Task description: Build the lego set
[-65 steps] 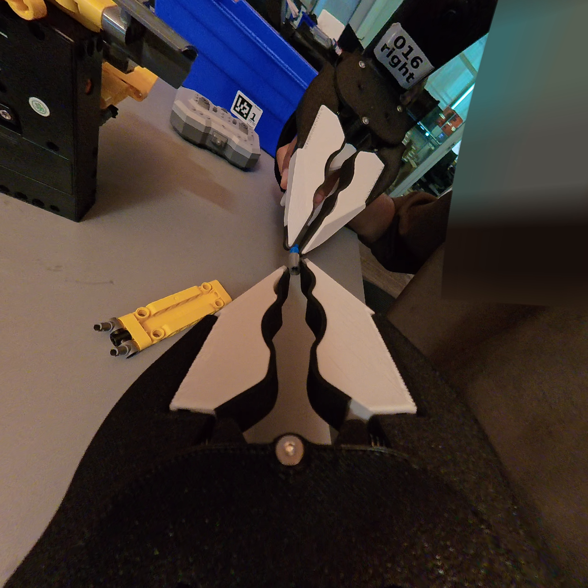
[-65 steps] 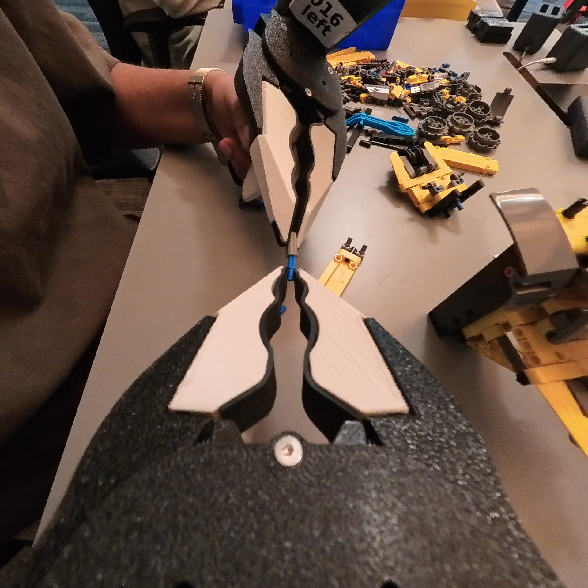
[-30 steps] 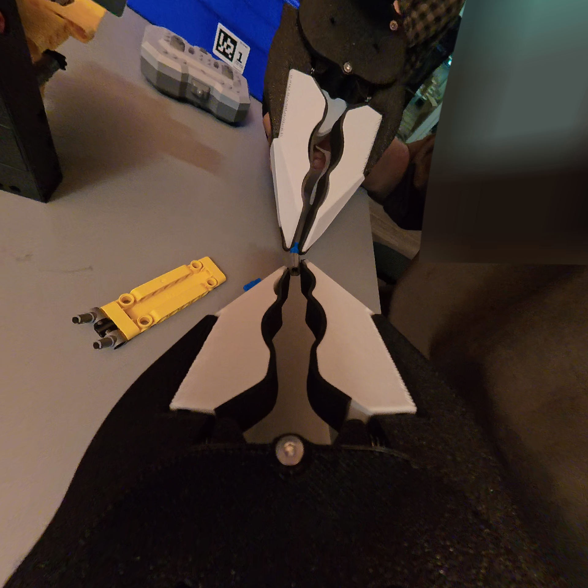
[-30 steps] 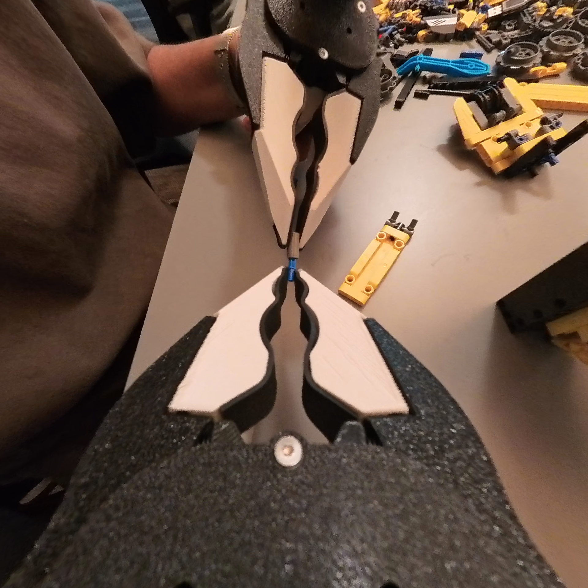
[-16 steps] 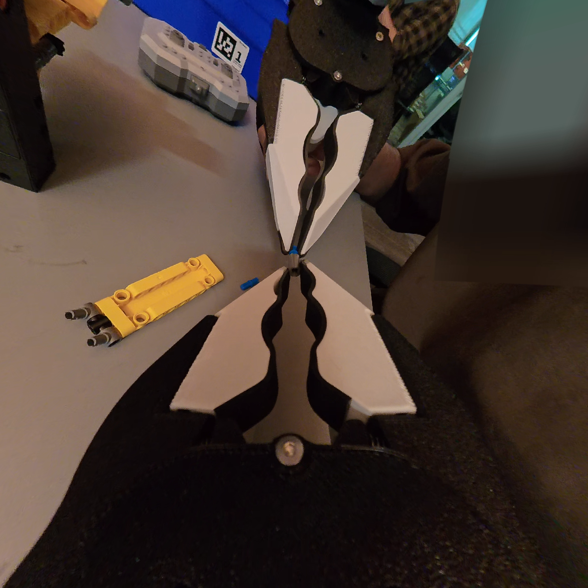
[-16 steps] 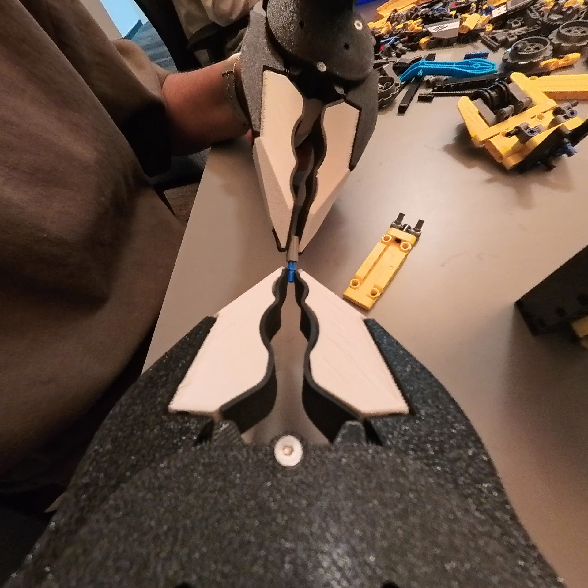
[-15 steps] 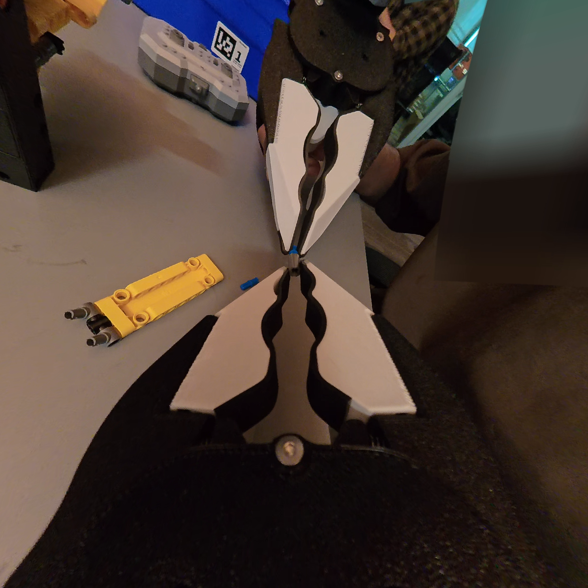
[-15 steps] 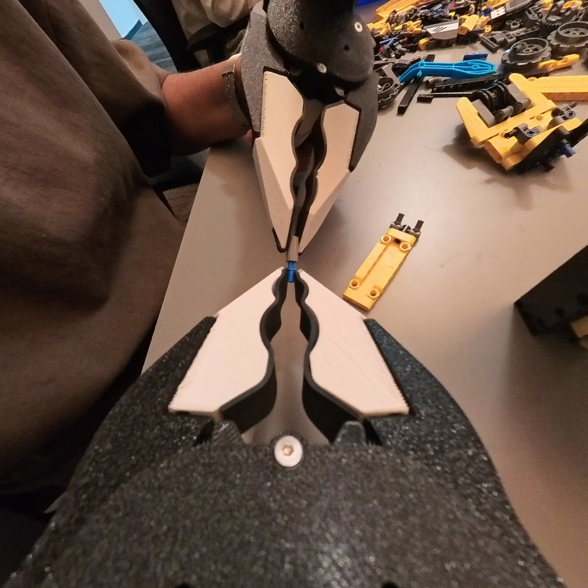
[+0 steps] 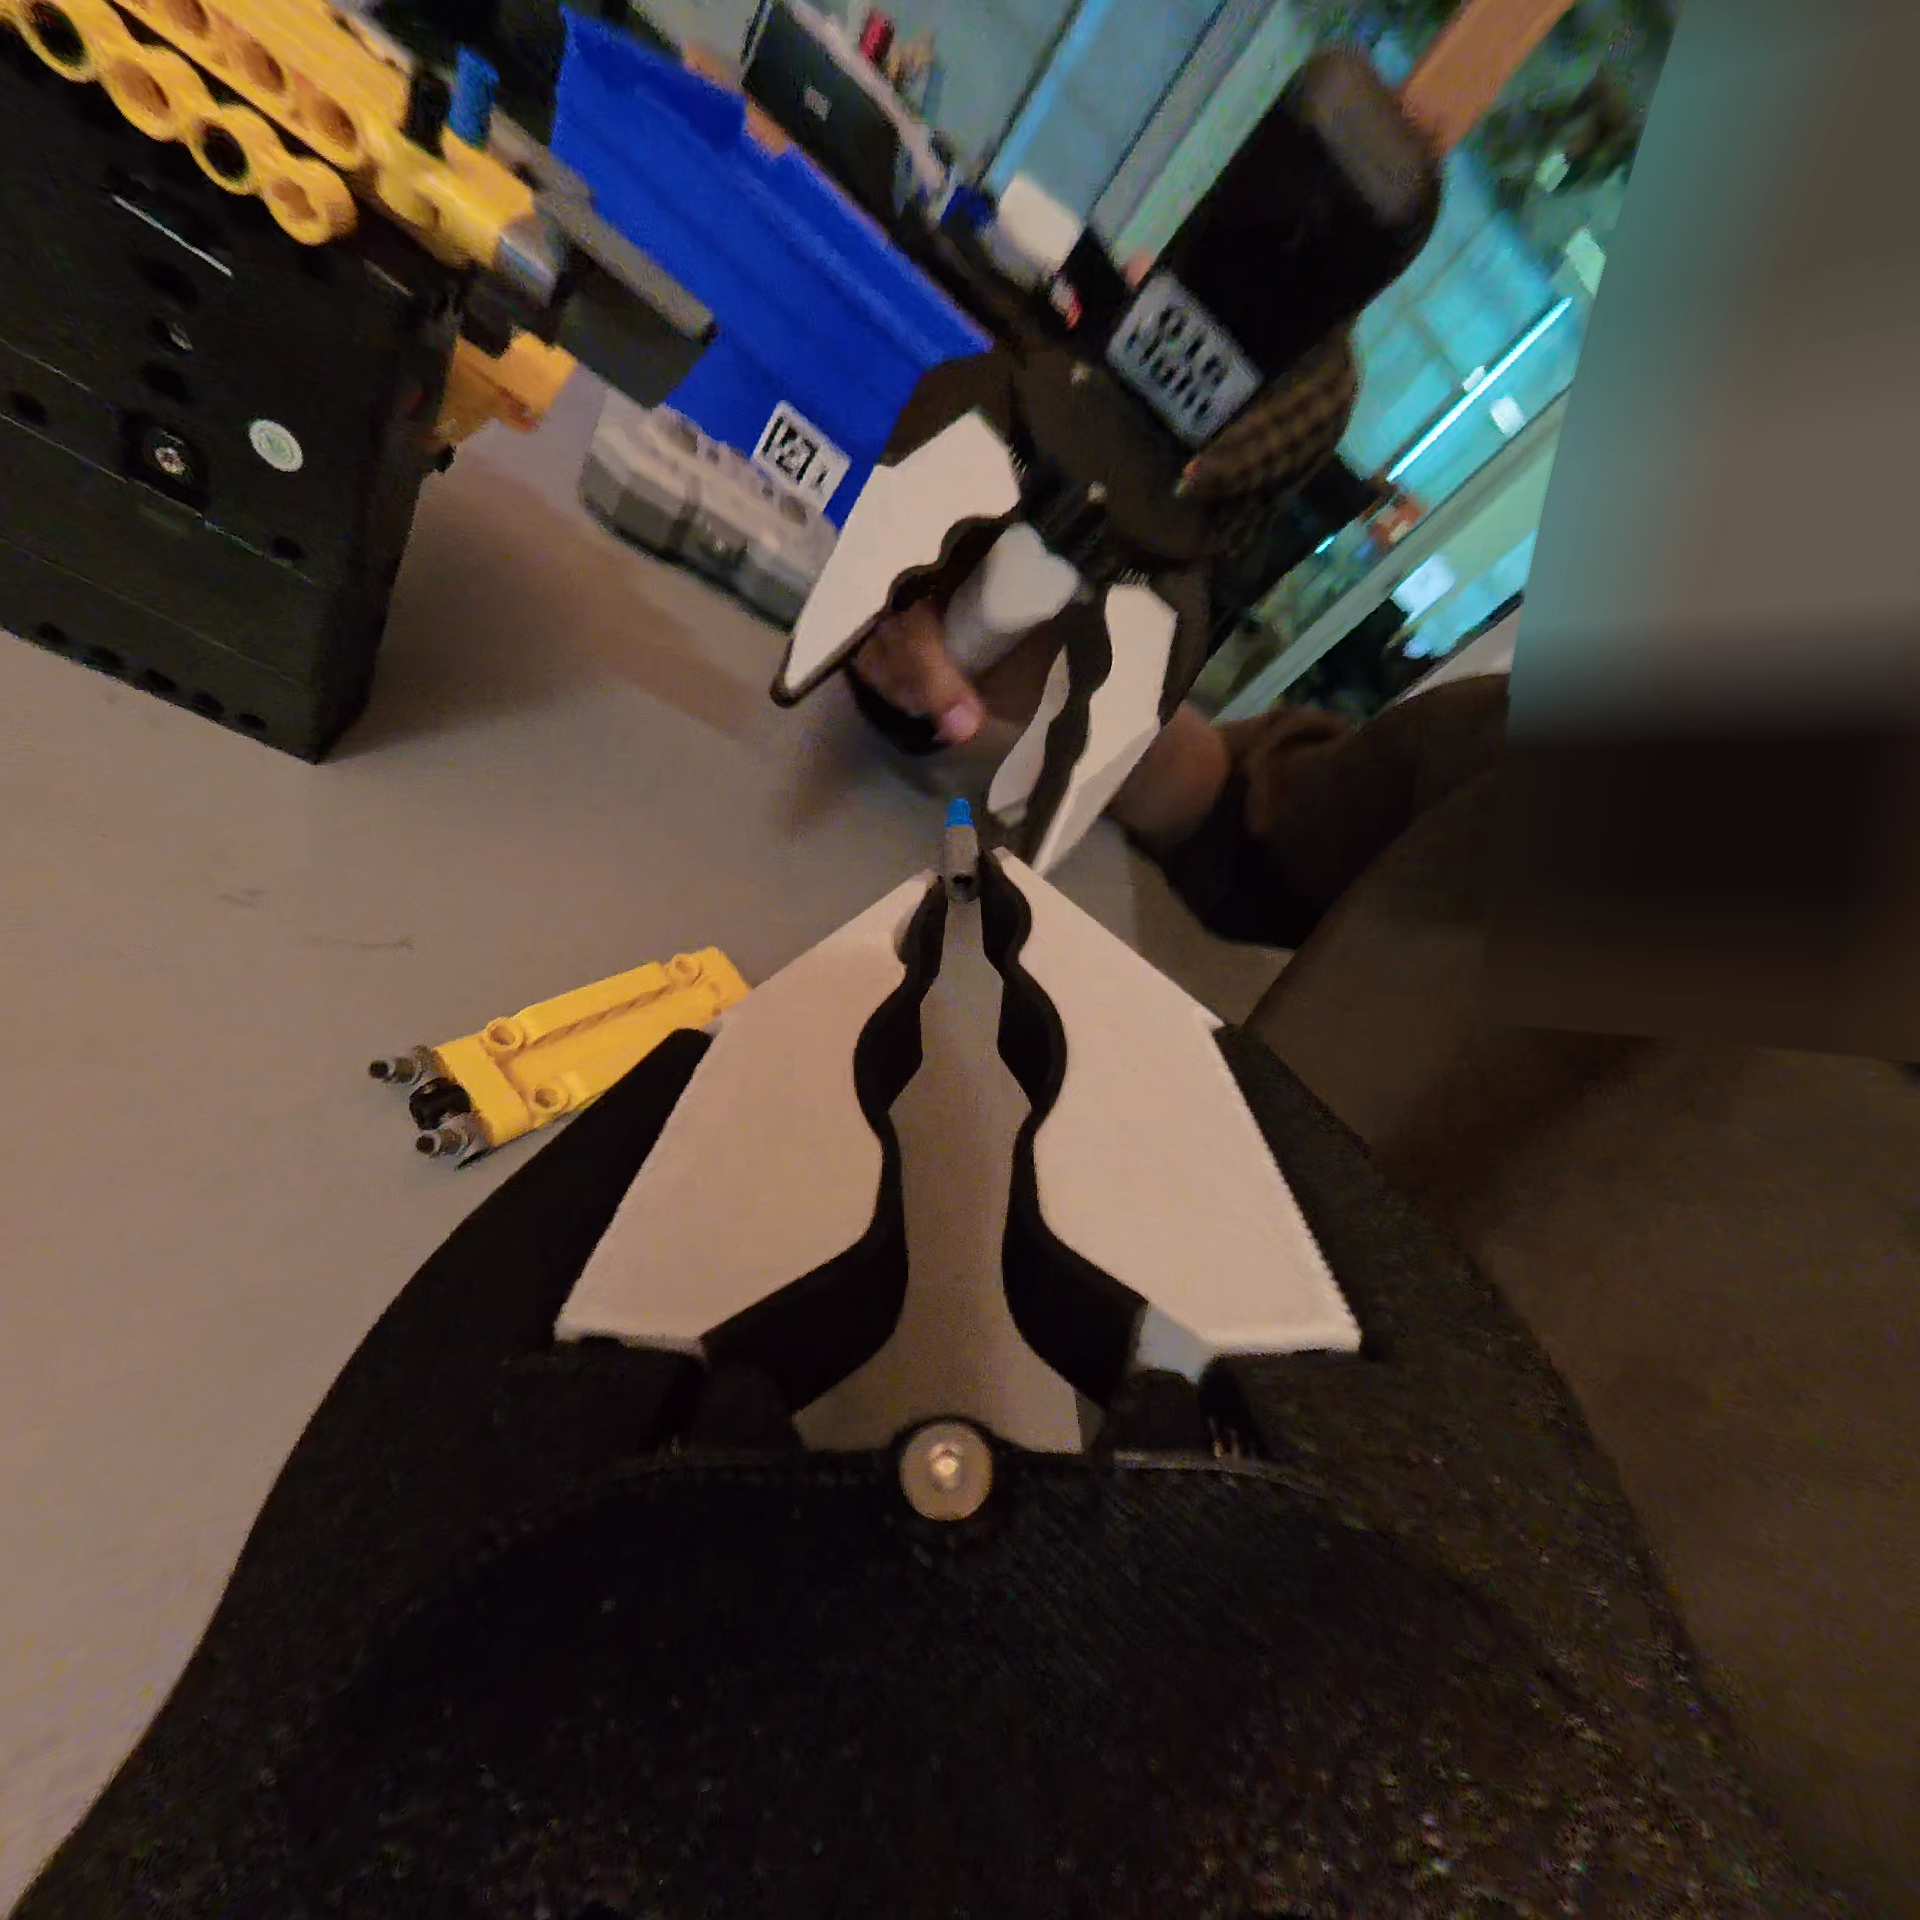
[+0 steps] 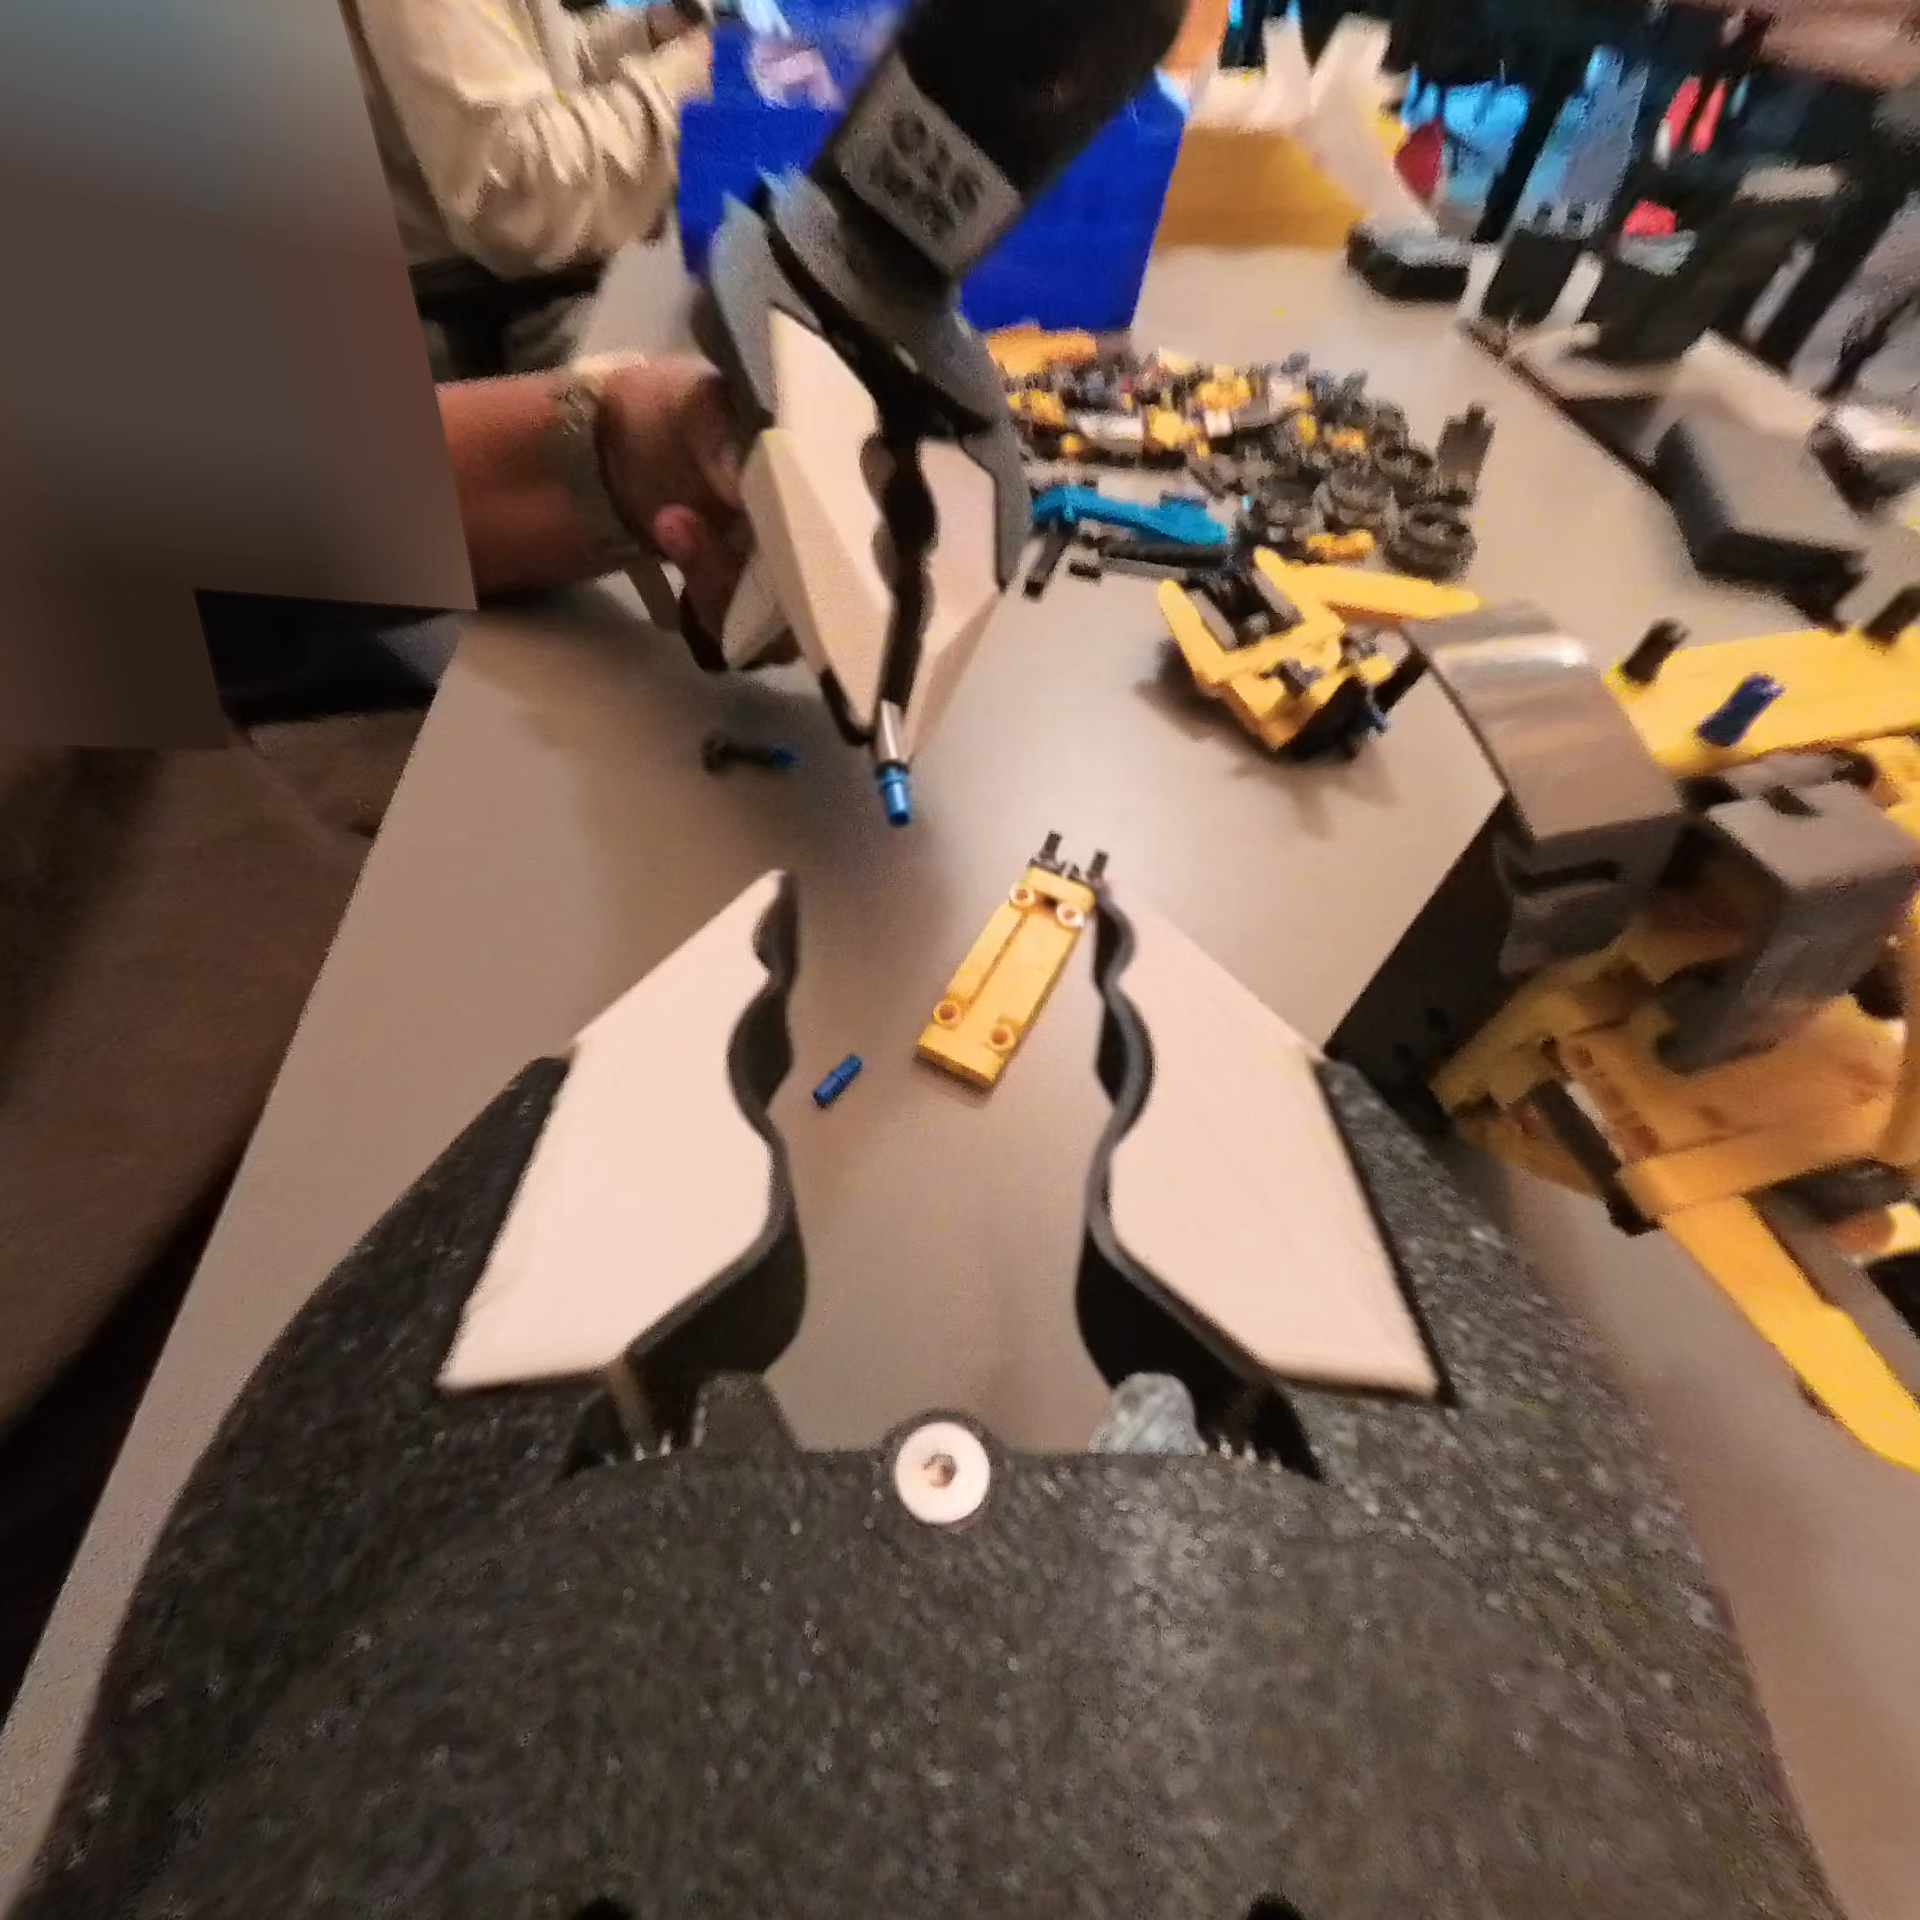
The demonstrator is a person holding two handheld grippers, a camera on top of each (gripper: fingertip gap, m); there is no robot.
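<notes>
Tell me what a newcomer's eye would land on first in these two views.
Probably the left tool, shut on a grey sleeve with a blue pin jutting from its end, held above the grey table. Next, the right tool gaping open over a yellow panel piece and a loose blue pin. At the far right sits a big yellow-and-black brick model.

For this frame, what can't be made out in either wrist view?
- Left wrist view: how deep the grey sleeve sits in the left gripper; its fingertips cover it.
- Right wrist view: motion blur smears the parts pile beyond telling pieces apart.
- Left wrist view: the yellow plate's near end is behind a finger.
- Both views: mosaic patches cover a corner.
</notes>
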